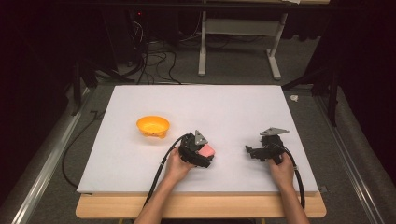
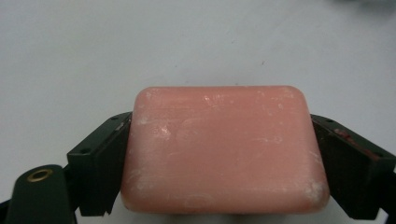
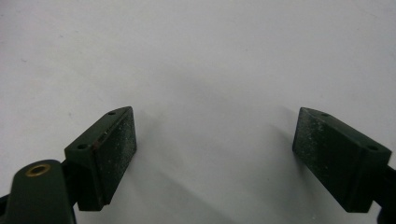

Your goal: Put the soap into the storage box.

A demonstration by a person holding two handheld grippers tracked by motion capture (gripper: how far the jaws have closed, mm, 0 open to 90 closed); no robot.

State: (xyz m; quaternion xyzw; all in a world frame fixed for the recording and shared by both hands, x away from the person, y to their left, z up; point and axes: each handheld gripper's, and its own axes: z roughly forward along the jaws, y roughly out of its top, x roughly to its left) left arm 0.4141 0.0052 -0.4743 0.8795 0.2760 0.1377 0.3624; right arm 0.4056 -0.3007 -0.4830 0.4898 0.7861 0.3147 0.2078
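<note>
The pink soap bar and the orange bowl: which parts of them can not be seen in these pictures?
- Pink soap bar: underside hidden by its own body in the left gripper view; its two ends are covered by the jaws of the left gripper.
- Same bar in the high view: mostly covered by that gripper.
- Orange bowl: too small in the high view to tell if anything lies inside.

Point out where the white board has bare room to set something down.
Bare: the white board's far half beyond the orange plastic bowl, and the strip between both tongs. Crowded: the near middle, where the left tongs grip the pink soap bar.
</note>
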